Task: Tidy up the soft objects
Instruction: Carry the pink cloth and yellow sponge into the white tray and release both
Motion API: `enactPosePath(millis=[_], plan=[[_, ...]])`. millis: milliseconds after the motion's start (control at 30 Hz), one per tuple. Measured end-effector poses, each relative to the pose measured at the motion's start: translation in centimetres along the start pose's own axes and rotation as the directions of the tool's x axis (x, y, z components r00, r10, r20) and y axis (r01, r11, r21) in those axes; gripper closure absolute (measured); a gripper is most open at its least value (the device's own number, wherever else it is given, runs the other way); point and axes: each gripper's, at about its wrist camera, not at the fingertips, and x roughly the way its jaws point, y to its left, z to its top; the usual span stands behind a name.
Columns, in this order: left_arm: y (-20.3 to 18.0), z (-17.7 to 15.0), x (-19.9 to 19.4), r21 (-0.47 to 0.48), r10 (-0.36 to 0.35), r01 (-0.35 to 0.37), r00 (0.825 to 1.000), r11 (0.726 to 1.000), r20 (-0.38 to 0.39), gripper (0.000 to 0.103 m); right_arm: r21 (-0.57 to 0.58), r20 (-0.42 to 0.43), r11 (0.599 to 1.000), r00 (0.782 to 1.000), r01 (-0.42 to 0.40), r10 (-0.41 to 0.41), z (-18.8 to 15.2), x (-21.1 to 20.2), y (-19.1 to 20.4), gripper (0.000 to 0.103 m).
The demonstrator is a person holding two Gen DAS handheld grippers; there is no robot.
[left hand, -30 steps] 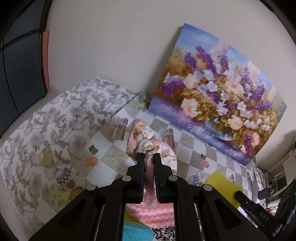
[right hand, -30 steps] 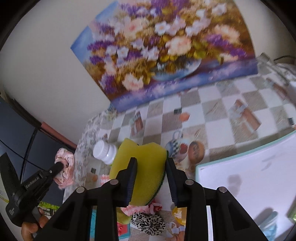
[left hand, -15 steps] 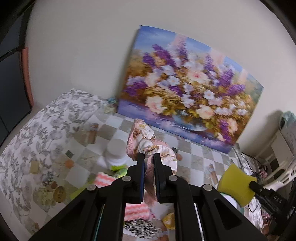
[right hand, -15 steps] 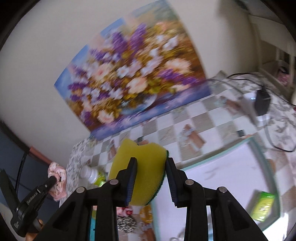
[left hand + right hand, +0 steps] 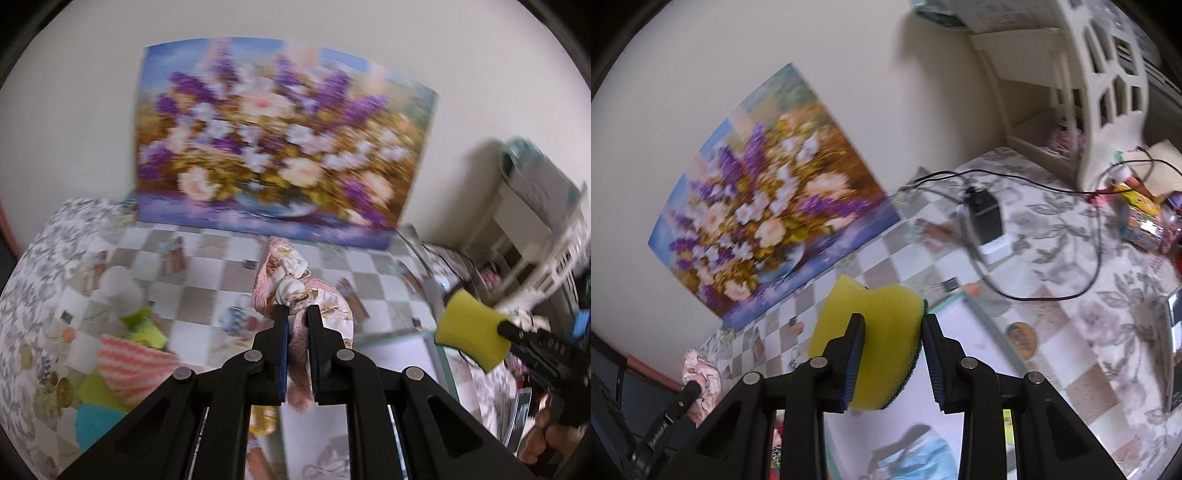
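So my left gripper (image 5: pixel 296 314) is clamped on the pink floral scrunchie (image 5: pixel 295 284), dead center, held up over the checkered tablecloth (image 5: pixel 207 266). Right gripper (image 5: pixel 893 325) is squeezing the yellow sponge (image 5: pixel 871 332); from the left camera it's out at 3 o'clock above the white tray (image 5: pixel 406 354).

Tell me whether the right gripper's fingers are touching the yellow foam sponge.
Touching. The right wrist view shows both fingers of the right gripper pressed against the sides of the yellow foam sponge, which bulges between them.
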Motion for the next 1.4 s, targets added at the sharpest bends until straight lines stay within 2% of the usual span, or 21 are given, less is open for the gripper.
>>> enactPosePath(millis=[200, 433, 533, 833, 1167, 1233, 1267, 1367, 1400], plan=[[-4.5, -1.3, 2.1, 0.111, -0.018, 0.025, 0.998, 0.994, -0.067, 0.093, 0.054, 0.000, 0.998, 0.999, 0.044, -0.044, 0.4, -0.1, -3.1, 0.069], [-7.2, -3.4, 5.3, 0.155, -0.045, 0.070, 0.986, 0.985, -0.161, 0.093, 0.090, -0.082, 0.993, 0.995, 0.071, -0.064, -0.3, 2.9, -5.4, 0.069], [-7.7, -3.8, 6.4, 0.156, -0.054, 0.084, 0.981, 0.984, -0.187, 0.093, 0.088, -0.121, 0.991, 0.989, 0.098, -0.087, -0.8, 4.6, -5.9, 0.069], [-8.3, -5.6, 9.4, 0.183, 0.002, 0.046, 0.967, 0.982, -0.255, 0.093, 0.090, -0.231, 0.990, 0.969, 0.111, -0.088, -2.6, 8.5, -6.8, 0.069], [-8.1, -6.6, 11.1, 0.172, 0.031, 0.028, 0.943, 0.985, -0.332, 0.093, 0.064, -0.276, 0.987, 0.953, 0.148, -0.126, -3.1, 9.4, -7.0, 0.066], [-8.2, -6.6, 11.0, 0.178, 0.038, 0.025, 0.940, 0.984, -0.340, 0.090, 0.040, -0.273, 0.985, 0.950, 0.167, -0.150, -3.0, 9.3, -6.7, 0.066], [-8.2, -6.6, 11.0, 0.179, 0.039, 0.024, 0.938, 0.984, -0.344, 0.085, 0.033, -0.275, 0.985, 0.949, 0.171, -0.156, -2.9, 9.3, -6.6, 0.066], [-8.3, -6.3, 10.6, 0.169, 0.030, 0.032, 0.937, 0.985, -0.349, 0.063, 0.035, -0.279, 0.984, 0.947, 0.177, -0.161, -2.8, 9.1, -6.6, 0.056], [-8.3, -6.1, 10.3, 0.166, 0.024, 0.036, 0.939, 0.986, -0.344, 0.061, 0.034, -0.281, 0.983, 0.946, 0.180, -0.163, -2.7, 9.0, -6.5, 0.053]])
